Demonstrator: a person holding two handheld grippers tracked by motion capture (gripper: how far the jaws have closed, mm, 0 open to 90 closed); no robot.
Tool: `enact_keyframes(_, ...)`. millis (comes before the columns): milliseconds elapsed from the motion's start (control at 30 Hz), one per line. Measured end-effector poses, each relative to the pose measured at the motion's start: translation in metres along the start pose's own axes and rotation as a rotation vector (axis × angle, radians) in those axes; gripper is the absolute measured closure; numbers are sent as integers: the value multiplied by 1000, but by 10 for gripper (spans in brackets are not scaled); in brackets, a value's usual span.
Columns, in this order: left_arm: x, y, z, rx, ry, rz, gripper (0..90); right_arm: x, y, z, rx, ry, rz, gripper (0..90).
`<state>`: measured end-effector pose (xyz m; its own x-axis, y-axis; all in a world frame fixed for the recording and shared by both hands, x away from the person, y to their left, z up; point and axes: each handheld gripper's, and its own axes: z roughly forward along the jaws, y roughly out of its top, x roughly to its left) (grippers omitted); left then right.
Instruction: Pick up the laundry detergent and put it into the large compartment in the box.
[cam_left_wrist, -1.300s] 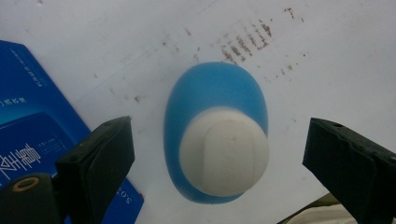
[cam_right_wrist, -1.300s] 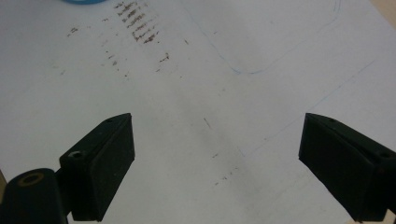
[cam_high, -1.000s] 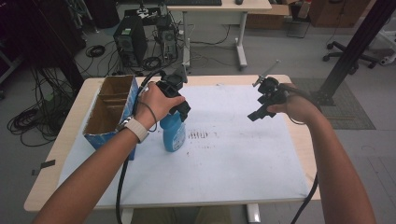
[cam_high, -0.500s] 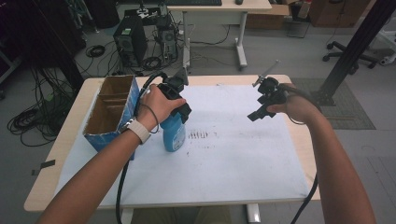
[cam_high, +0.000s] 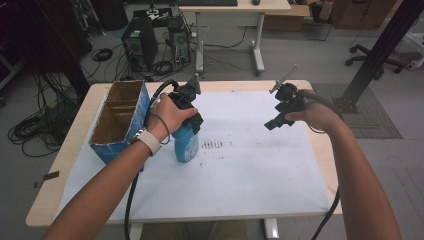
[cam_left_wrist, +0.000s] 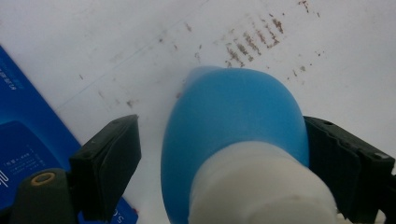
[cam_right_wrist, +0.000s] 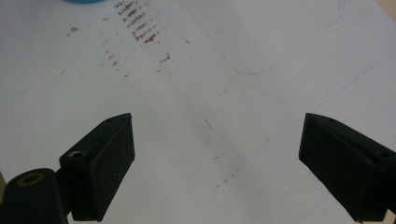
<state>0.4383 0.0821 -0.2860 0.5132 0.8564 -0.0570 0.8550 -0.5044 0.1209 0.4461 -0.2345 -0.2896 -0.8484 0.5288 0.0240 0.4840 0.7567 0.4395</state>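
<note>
Setting: a lab or technical workroom. Beyond the left gripper (cam_high: 192, 112), a computer tower (cam_high: 138, 45) sits among floor cables (cam_high: 35, 131); beyond the right gripper (cam_high: 278, 119), an office chair (cam_high: 385, 55).

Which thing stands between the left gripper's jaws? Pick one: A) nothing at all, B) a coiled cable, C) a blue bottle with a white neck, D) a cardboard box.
C: the left gripper view shows the blue bottle between the two black jaws, on the white sheet.
</note>
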Motion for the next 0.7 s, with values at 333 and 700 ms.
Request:
enact_keyframes(333, -1, 1, 2, 0, -1, 2, 209, 0, 0, 1, -2, 2, 1, 108)
enact_keyframes(700, -1, 1, 3, -10, -1, -2, 324, 0, 0, 0, -2, 1, 1, 108)
